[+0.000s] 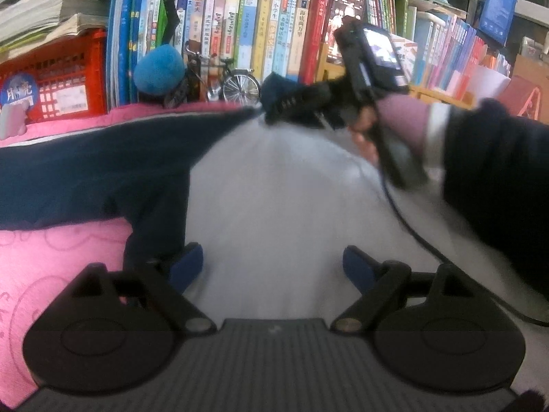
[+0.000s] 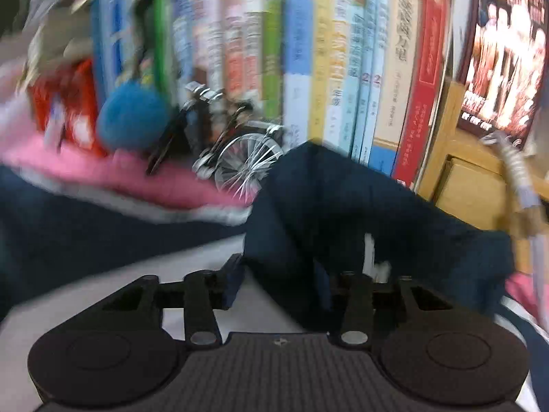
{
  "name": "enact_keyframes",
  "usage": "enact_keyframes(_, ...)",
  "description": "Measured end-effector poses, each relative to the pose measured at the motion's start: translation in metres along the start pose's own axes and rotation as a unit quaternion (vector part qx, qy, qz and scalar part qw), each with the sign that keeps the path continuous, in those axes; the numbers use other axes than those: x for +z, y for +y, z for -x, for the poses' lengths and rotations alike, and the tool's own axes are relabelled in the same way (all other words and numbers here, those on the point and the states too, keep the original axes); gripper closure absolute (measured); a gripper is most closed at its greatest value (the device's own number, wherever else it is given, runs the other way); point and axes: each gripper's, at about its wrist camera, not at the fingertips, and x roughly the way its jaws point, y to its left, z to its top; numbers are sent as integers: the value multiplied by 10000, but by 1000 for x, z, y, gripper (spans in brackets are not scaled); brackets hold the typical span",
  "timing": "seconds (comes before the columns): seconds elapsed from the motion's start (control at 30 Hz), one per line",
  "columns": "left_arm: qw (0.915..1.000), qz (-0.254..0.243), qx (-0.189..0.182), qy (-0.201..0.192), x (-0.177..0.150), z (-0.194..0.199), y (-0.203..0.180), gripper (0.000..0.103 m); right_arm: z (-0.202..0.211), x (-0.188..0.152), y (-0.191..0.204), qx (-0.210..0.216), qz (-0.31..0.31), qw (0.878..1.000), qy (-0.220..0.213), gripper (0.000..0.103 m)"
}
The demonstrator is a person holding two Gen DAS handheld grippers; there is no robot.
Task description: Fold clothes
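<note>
Fold barely begun: right gripper [image 2: 279, 285] clamped the navy-and-white fabric garment's [image 1: 89, 168] corner at 12 o'clock; left gripper [image 1: 271, 267] gaped empty.

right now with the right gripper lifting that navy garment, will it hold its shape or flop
Likely floppy: the navy garment bunches and drapes where the right gripper pinches it. Probably light, since one corner grip lifts a long span. It may drag across the pink quilted cover.

The garment [image 2: 326, 206] is dark navy cloth, matt and soft; the cover [image 1: 51, 264] beneath is pink quilted fabric; the toy bicycle [image 1: 236, 84] beyond the left hand-held gripper [image 1: 271, 269] is shiny metal; the crate [image 1: 68, 79] is red plastic; the book spines [image 1: 260, 31] are glossy paper.
</note>
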Motion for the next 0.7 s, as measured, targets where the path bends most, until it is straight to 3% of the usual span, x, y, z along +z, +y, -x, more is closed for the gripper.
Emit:
enact_keyframes(0.07, 10000, 9, 5, -2, 0, 0, 0, 13, -4, 4, 4, -177, 185, 9997, -40, 45)
enact_keyframes(0.17, 10000, -1, 23, -1, -1, 1, -1, 13, 5, 6, 8, -407, 53, 9991, 83, 45)
enact_keyframes(0.37, 10000, -40, 61, 15, 0, 1, -2, 13, 71, 4, 8, -278, 121, 9995, 0, 42)
enact_keyframes(0.53, 9999, -104, 66, 41, 0, 0, -2, 11, 190, 8, -14, -326, -39, 9973, -652, 29)
enact_keyframes(0.63, 10000, -49, -3, 19, 1, 1, 1, 9, 281, 0, -20, -576, -61, 9908, -1219, 24)
enact_keyframes(0.7, 9999, 120, 9, -12, 1, 6, 4, 13, 341, -15, -18, -803, 4, 9840, -1588, 20)
